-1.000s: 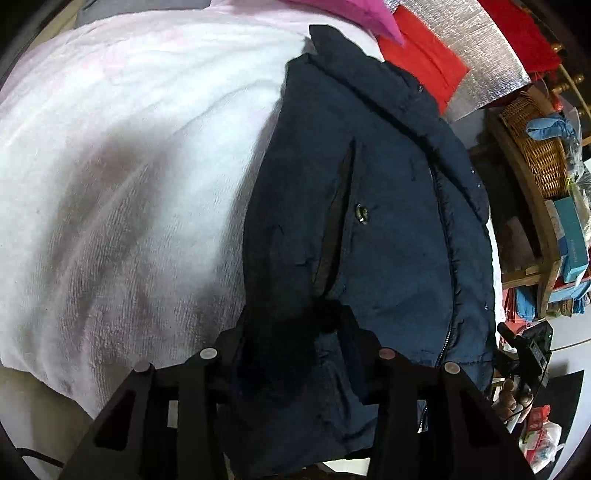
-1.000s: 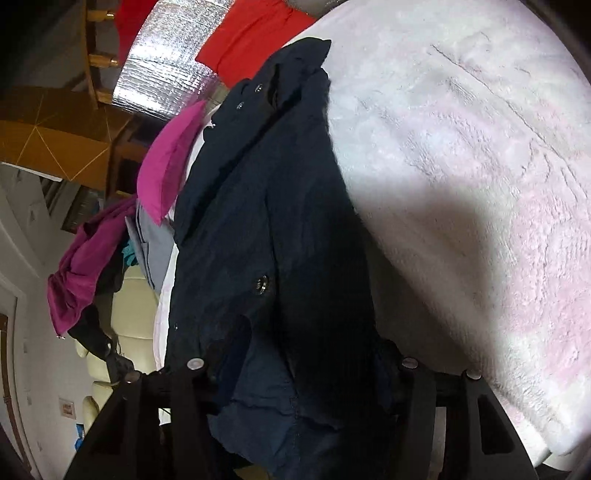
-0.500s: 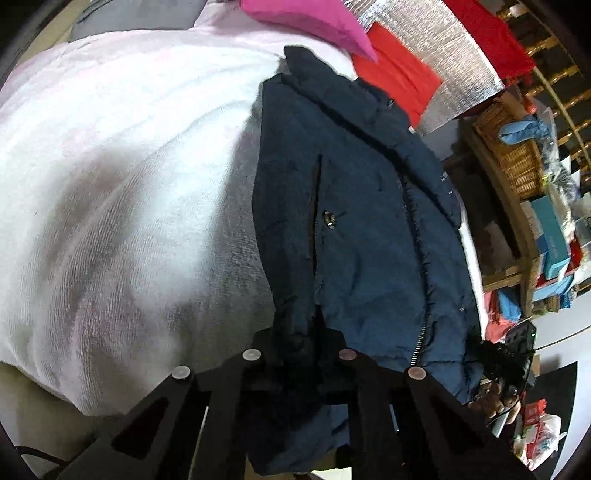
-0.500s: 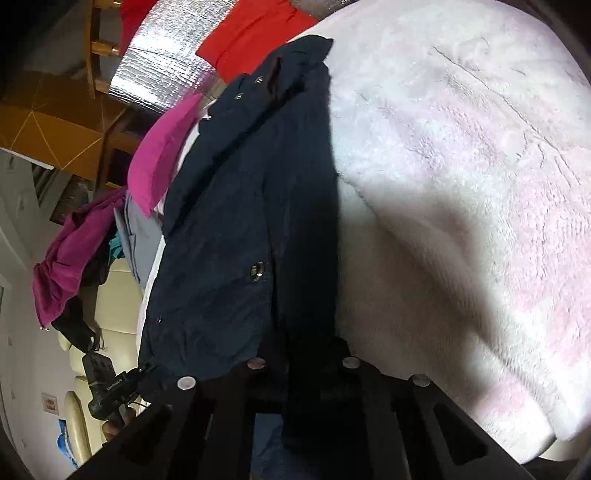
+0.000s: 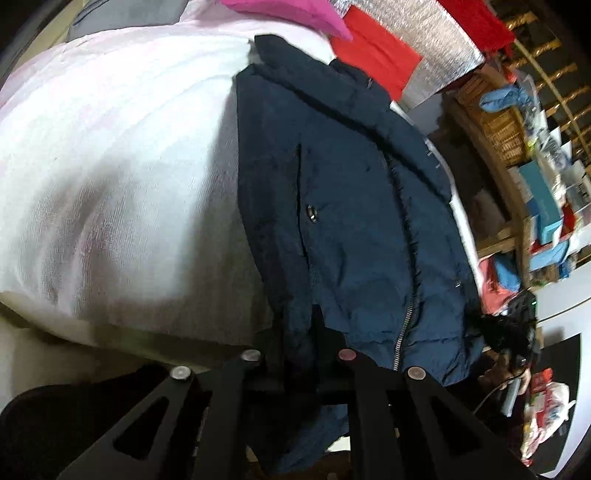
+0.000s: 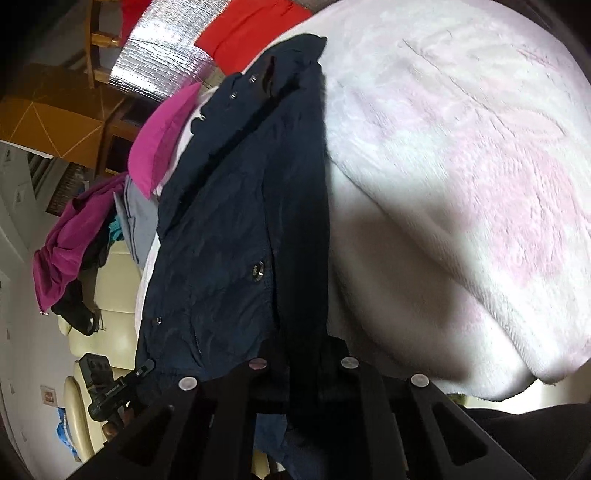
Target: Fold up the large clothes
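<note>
- The left gripper [image 5: 299, 360] has its fingers [image 5: 255, 373] clamped on the hem of the navy jacket [image 5: 354, 229]; dark cloth is bunched between them, and the jaws are easing apart slightly while the fabric stays pinched.
- The right gripper [image 6: 301, 363] has its fingers [image 6: 347, 373] closed tight on the jacket's [image 6: 229, 229] opposite hem corner, with a fold of cloth pressed between them.
- The jacket lies lengthwise on a white and pale-pink blanket [image 5: 122, 166], collar towards the far edge, hem hanging over the near edge where both grippers hold it.
- The zipper [image 5: 408, 314] runs down the front, with a metal snap [image 5: 312, 213] on the panel beside it.
- A magenta cushion [image 5: 291, 13] sits past the collar at the far edge.
- Beyond that are red cloth [image 5: 373, 55] and a silver foil sheet [image 5: 424, 33].
</note>
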Motion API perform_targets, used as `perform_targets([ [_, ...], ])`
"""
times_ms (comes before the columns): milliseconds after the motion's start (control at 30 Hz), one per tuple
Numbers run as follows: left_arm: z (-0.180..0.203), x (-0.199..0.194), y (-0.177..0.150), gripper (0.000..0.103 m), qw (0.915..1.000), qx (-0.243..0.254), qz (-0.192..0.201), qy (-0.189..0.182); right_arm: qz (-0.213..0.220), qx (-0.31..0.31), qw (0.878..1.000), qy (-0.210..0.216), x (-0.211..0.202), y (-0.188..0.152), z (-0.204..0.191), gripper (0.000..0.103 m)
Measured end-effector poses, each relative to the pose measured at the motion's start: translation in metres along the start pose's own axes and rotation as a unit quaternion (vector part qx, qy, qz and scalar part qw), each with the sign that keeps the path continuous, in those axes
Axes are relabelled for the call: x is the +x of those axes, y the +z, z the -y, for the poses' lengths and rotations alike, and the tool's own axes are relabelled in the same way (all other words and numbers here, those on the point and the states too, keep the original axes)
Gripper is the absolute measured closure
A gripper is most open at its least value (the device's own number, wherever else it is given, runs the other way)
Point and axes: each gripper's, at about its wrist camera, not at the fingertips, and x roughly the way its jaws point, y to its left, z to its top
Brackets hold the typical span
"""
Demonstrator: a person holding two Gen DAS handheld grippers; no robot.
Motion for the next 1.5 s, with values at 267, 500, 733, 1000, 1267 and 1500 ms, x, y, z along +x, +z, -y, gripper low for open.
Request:
perform_targets([
  [267,0.003,0.030,0.007,0.043,0.9980,-0.008,-0.049,0.039,-0.016,0.021,0.998,-0.049,0.008,0.003,0.008,0.052],
  [500,0.010,0.030,0.006,0.088,0.9989,0.005,-0.039,0.026,-0.053,-0.016,0.998,-0.025,0.018,-0.007,0.001,0.084],
  [733,0.033,-0.007,-0.009,0.093,0.9986,0.051,0.002,-0.015,-0.036,-0.077,0.996,-0.025,-0.007,-0.013,-0.028,0.090],
  [1000,0.047,0.000,-0.011,0.082,0.9969,0.075,-0.024,0.002,-0.069,-0.075,0.995,-0.011,-0.014,-0.016,-0.024,0.060],
  [1267,0.051,0.047,-0.008,0.050,0.9935,0.060,-0.080,0.055,-0.108,-0.041,0.991,-0.062,0.042,-0.021,-0.008,0.062],
  [1500,0.046,0.017,-0.019,0.091,0.9958,0.080,-0.033,0.027,-0.085,-0.068,0.993,-0.042,0.008,-0.029,-0.021,0.089],
])
